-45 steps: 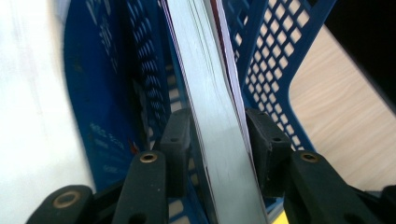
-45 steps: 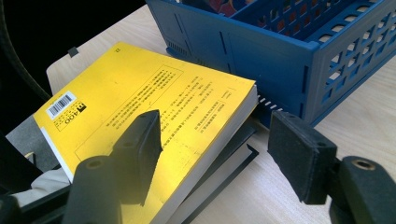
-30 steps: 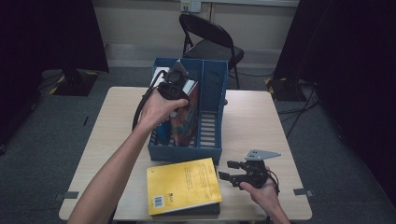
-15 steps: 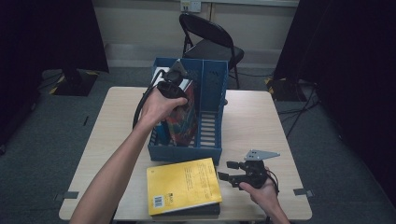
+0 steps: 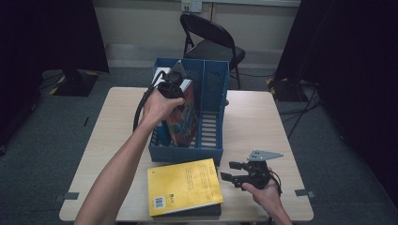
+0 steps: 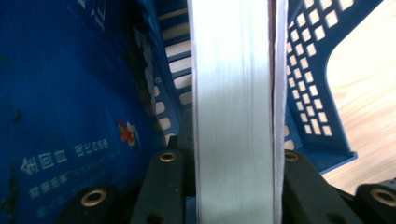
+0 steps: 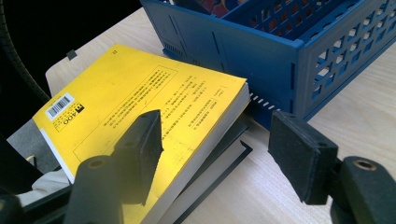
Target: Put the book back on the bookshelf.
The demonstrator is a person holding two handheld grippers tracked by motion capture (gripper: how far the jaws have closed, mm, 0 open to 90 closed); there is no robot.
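A book with a red patterned cover (image 5: 184, 119) stands upright in the blue file rack (image 5: 187, 152). My left gripper (image 5: 172, 93) reaches down from above onto its top edge. Its jaws have just been closing, and both now press on the white page block (image 6: 233, 116), so my left gripper (image 6: 227, 161) is shut on this book. A yellow book (image 5: 183, 187) lies flat on a dark book (image 5: 187, 212) in front of the rack. My right gripper (image 5: 230, 171) rests beside it, open. One of its jaws hovers over the yellow book's (image 7: 140, 93) corner, the other over the table (image 7: 364, 107).
A blue-covered book (image 6: 70, 93) stands left of the held one inside the rack (image 6: 317, 116). The rack's (image 7: 261, 51) front wall is close behind the yellow book. A black folding chair (image 5: 211, 42) stands beyond the wooden table (image 5: 253, 122).
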